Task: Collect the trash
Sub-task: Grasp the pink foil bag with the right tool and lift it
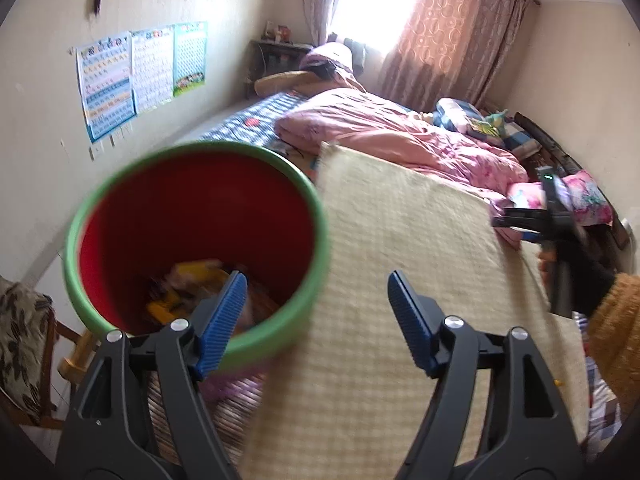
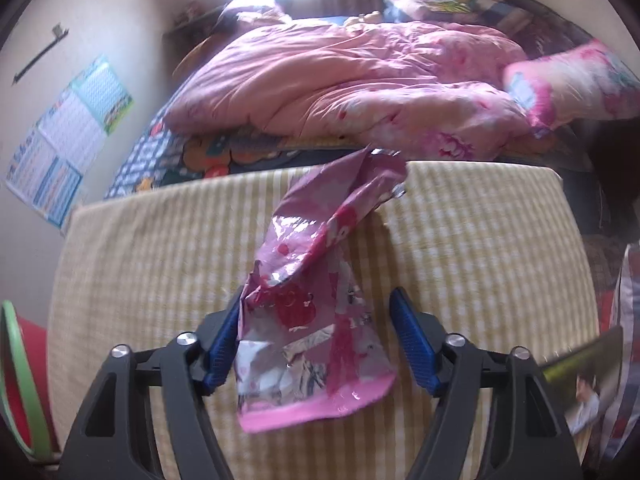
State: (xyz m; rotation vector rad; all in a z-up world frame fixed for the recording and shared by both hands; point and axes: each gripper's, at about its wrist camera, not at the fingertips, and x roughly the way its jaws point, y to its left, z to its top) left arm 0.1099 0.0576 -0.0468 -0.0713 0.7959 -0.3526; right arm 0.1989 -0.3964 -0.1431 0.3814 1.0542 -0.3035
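The left gripper (image 1: pixel 316 304) is standing wide, with nothing between its fingers. Its left finger (image 1: pixel 224 320) is overlapping the near rim of the bin (image 1: pixel 316 240), a red bucket with a green rim. The bin is sitting just beside the left edge of the mat (image 1: pixel 400 240), a checked beige cover on the bed. Blurred yellow scraps (image 1: pixel 192 280) are lying at the bottom of the bin.

The right gripper (image 2: pixel 316 340) is also standing wide. The wrapper (image 2: pixel 316 300), a crumpled pink foil bag, is lying on the mat (image 2: pixel 480 240) between the fingers; whether the fingers are touching it cannot be told. A pink quilt (image 2: pixel 340 80) is lying beyond the far edge of the mat. The bin rim (image 2: pixel 16 380) is showing left of the mat.
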